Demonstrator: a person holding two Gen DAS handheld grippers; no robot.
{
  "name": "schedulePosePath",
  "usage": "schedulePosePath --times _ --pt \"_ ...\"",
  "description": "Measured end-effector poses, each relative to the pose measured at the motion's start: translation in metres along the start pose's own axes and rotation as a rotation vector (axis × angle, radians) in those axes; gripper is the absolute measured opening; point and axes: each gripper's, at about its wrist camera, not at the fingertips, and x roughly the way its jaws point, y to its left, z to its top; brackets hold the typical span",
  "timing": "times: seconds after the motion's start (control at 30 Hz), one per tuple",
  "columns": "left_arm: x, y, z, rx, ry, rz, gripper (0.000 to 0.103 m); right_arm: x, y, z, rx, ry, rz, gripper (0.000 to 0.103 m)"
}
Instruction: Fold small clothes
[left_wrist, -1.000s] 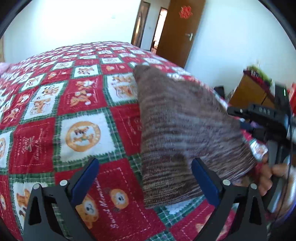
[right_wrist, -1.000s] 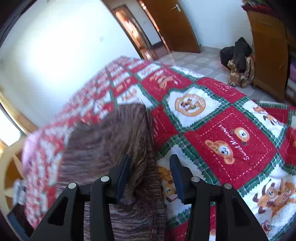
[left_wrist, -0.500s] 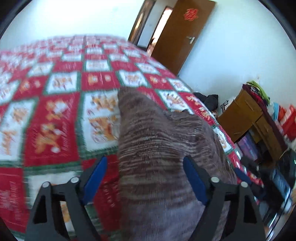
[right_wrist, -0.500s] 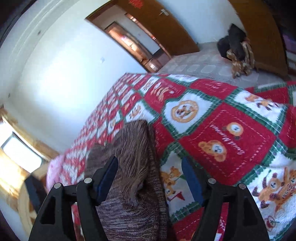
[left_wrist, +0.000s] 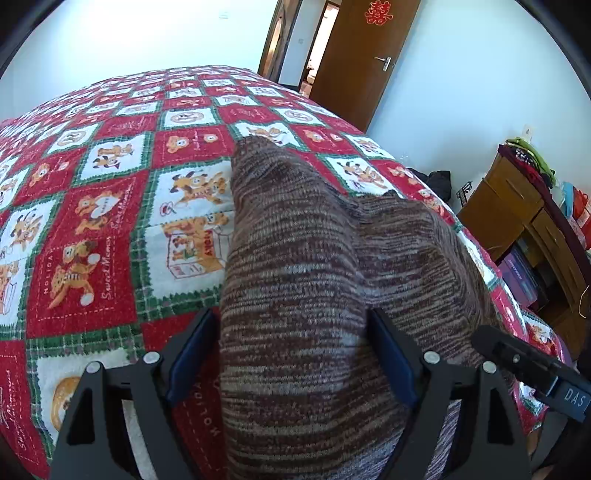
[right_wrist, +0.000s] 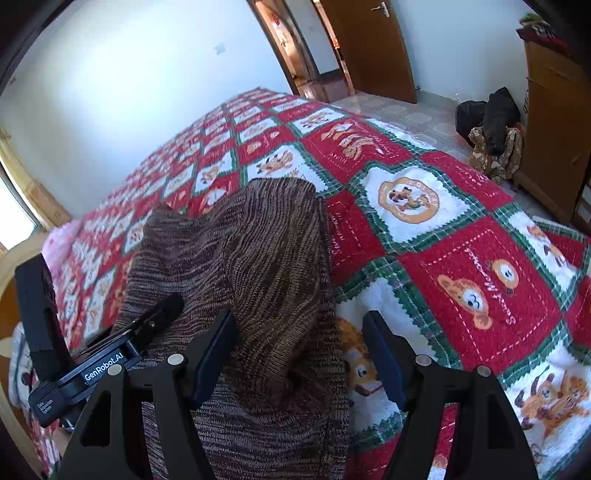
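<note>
1. Left wrist view: my left gripper (left_wrist: 291, 360), jaws just reopening, stands spread astride the brown knit garment (left_wrist: 314, 258), which lies on the bed's near right.
2. My right gripper (right_wrist: 299, 354), spread after widening, straddles its right edge.
3. The red checked quilt (left_wrist: 110, 206) lies bare to the left and far side; door (left_wrist: 365, 55) beyond.

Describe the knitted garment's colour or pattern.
Brown-and-cream marled knit in fine horizontal streaks; clearest in the left wrist view.

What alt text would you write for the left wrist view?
A brown striped knit garment lies on a red, green and white cartoon quilt, between the open left gripper fingers. A wooden door stands behind.
</note>
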Motion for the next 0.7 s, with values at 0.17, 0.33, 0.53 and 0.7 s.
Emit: schedulePosePath --times 0.17,0.33,0.53,0.7 --pt "-0.001 0.0 -0.001 -0.001 0.0 -0.003 0.087 0.013 0.006 0.01 -0.003 0.025 -0.002 0.072" --pt "0.0 -0.001 -0.001 -0.003 0.004 -0.001 0.086 0.023 0.034 0.001 -0.135 0.003 -0.063 0.072" --pt "-0.001 -0.001 -0.001 -0.004 -0.01 -0.024 0.07 0.021 0.037 -0.002 -0.138 -0.027 -0.073 0.068" --pt "-0.003 -0.001 -0.002 -0.005 -0.018 -0.039 0.064 0.024 0.039 0.002 -0.121 -0.044 -0.084 0.069"
